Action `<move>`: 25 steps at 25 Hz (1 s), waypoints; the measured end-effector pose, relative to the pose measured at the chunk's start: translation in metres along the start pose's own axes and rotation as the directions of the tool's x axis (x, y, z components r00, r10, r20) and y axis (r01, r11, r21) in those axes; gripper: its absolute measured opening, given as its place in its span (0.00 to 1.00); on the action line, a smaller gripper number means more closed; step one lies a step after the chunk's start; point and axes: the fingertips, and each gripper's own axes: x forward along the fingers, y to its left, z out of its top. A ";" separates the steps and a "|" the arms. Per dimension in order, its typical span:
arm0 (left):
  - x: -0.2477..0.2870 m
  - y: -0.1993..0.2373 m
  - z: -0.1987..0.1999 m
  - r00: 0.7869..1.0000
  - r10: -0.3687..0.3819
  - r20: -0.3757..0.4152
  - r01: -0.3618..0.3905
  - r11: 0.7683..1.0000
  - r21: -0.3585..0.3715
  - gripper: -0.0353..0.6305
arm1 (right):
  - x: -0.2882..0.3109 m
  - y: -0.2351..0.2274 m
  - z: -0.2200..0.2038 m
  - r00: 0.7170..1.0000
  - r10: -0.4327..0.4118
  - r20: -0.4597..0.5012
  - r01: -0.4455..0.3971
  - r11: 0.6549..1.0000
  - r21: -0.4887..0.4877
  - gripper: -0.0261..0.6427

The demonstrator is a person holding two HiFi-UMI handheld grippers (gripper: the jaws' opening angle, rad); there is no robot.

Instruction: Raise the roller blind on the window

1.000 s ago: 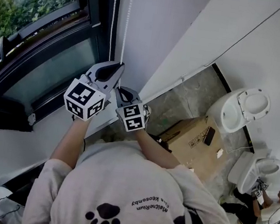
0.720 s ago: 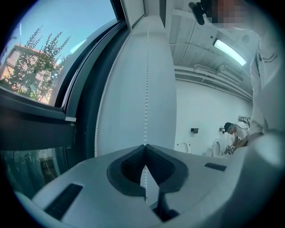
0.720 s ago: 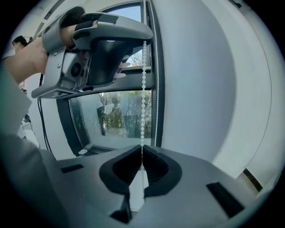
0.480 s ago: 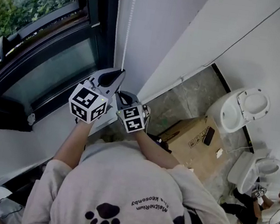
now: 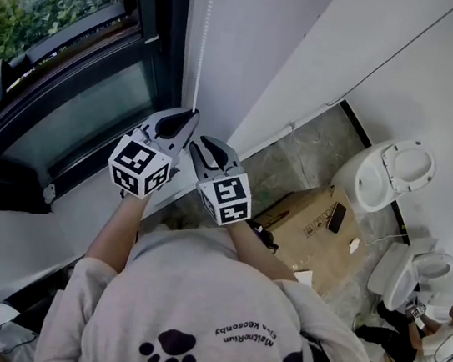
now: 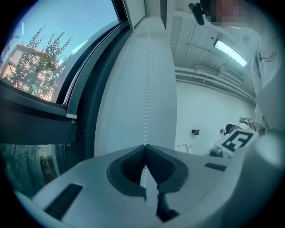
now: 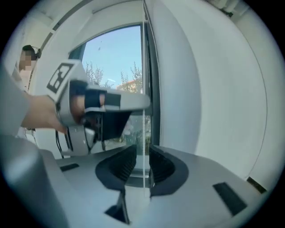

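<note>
A white bead chain hangs down the white wall beside the dark-framed window. My left gripper is shut on the bead chain, which enters its closed tips and runs on between the pads. Just right of it and a little lower, my right gripper has just been opening. The chain runs through the gap of the right gripper without either pad pressing on it. The left gripper shows above, in the right gripper view. I cannot make out the blind itself.
Below the window runs a white sill. On the stone floor lie a cardboard box and white toilets. A person sits at the lower right.
The right gripper has let go of the chain, opened, and risen to sit close beside the left one. The left gripper has stayed shut on the chain in about the same place.
</note>
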 end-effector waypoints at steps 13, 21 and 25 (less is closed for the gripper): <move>-0.001 0.006 -0.001 1.000 0.007 0.001 -0.007 1.000 -0.001 0.06 | -0.051 -0.004 0.184 0.959 -0.023 0.282 0.034 0.999 -0.034 0.17; -0.001 0.003 0.000 1.000 0.007 -0.001 -0.007 1.000 -0.002 0.06 | -0.046 -0.009 0.244 0.945 -0.010 0.328 0.032 0.998 -0.061 0.17; -0.003 0.002 0.000 1.000 0.009 0.004 -0.009 1.000 -0.005 0.06 | -0.040 -0.008 0.260 0.942 0.004 0.336 0.023 0.997 -0.076 0.17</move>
